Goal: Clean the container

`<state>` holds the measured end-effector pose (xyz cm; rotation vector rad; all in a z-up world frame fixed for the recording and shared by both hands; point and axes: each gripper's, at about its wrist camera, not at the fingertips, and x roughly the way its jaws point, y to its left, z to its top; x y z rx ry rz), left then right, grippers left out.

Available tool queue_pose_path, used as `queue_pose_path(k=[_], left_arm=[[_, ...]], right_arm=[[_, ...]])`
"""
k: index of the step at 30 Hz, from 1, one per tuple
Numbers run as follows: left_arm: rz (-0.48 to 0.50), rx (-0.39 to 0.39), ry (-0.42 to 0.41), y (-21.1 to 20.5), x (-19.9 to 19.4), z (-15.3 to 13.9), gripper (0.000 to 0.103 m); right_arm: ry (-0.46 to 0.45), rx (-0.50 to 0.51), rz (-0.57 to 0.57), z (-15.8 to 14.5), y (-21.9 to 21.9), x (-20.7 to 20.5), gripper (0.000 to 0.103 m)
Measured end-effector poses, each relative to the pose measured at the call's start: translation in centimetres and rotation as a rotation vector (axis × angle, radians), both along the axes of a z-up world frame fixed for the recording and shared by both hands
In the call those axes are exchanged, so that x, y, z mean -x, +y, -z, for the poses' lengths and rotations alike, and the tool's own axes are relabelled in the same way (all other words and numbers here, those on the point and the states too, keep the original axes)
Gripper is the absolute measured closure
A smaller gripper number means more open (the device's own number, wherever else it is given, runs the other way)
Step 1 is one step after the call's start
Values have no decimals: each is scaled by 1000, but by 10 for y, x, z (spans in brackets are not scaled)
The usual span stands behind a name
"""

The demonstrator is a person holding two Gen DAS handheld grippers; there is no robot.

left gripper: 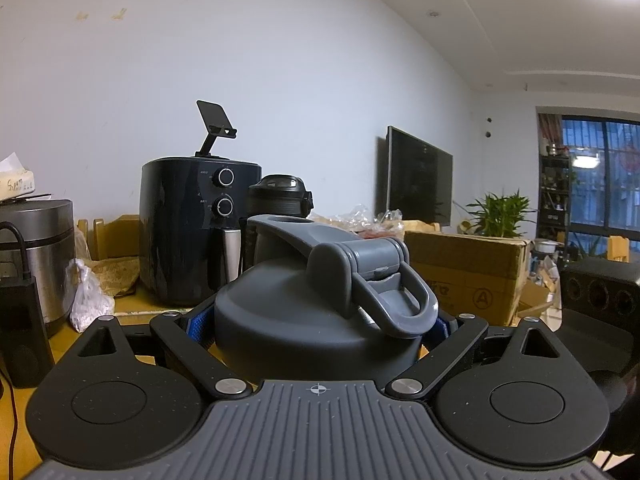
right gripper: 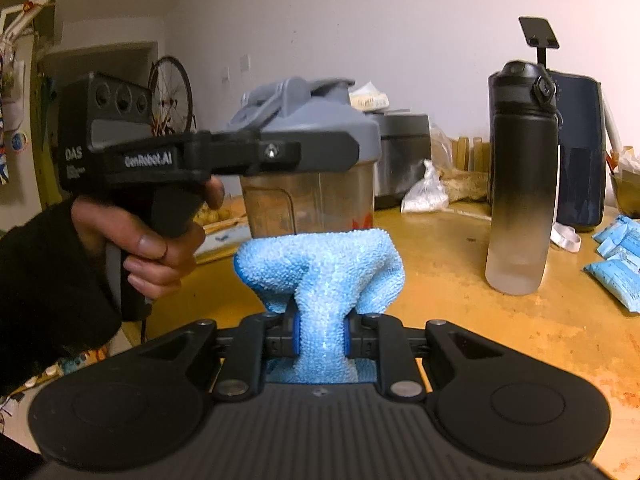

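Observation:
A shaker container with a grey flip-cap lid (left gripper: 320, 304) and a cloudy, stained see-through body (right gripper: 308, 204) is held upright above the wooden table (right gripper: 460, 280). My left gripper (left gripper: 318, 328) is shut on the lid's sides. The right wrist view shows it from the side (right gripper: 320, 148), with a person's hand (right gripper: 156, 240) on its grip. My right gripper (right gripper: 322, 336) is shut on a bunched light-blue microfibre cloth (right gripper: 320, 264). The cloth's bulge sits just in front of the body's lower part; contact between them cannot be told.
A black-to-clear water bottle (right gripper: 520, 184) stands to the right on the table. Behind are a dark air fryer (left gripper: 192, 232), a steel cooker (left gripper: 40, 248), a white bag (right gripper: 426, 196) and a cardboard box (left gripper: 468, 272). Blue packets (right gripper: 620, 264) lie far right.

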<state>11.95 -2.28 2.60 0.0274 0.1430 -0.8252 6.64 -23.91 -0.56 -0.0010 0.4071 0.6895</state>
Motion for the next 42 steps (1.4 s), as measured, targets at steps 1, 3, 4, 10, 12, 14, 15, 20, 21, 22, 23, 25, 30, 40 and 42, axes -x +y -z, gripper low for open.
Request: queue_pose_path(k=[1, 3, 4, 10, 12, 14, 15, 20, 21, 22, 23, 25, 30, 40, 42], left_arm=[[0, 0, 1, 0, 0, 0, 8], [0, 1, 3, 0, -1, 0, 8], [0, 2, 4, 0, -1, 0, 8], [-2, 7, 8, 0, -1, 1, 8], [-3, 6, 10, 0, -1, 1, 8], [-5, 5, 11, 0, -2, 2, 8], [-5, 5, 13, 0, -2, 2, 8], [-9, -11, 22, -2, -3, 6, 8], [-11, -11, 27, -2, -3, 8, 9], [-7, -21, 38, -4, -4, 10, 13], [-17, -48, 29, -7, -3, 13, 15], [-42, -73, 11, -10, -2, 18, 16], [-41, -39, 30, -6, -5, 18, 20], [-55, -17, 17, -7, -2, 19, 0], [-70, -17, 7, -8, -1, 18, 0]], right_arm=[[10, 10, -3, 1, 1, -1, 89], [33, 27, -9, 4, 2, -4, 89], [44, 35, -12, 6, 3, -5, 90], [102, 79, -22, 21, 9, -11, 89], [119, 81, -25, 24, 9, -13, 90], [128, 90, -27, 26, 10, -15, 90], [131, 95, -28, 27, 10, -15, 91], [125, 137, -39, 27, 16, -16, 93], [123, 141, -40, 27, 16, -16, 93], [123, 143, -41, 28, 17, -16, 93], [124, 141, -42, 27, 17, -16, 93], [123, 136, -41, 28, 16, -16, 93], [125, 122, -37, 28, 14, -17, 93], [121, 115, -34, 28, 15, -15, 93], [120, 116, -34, 28, 15, -14, 93]])
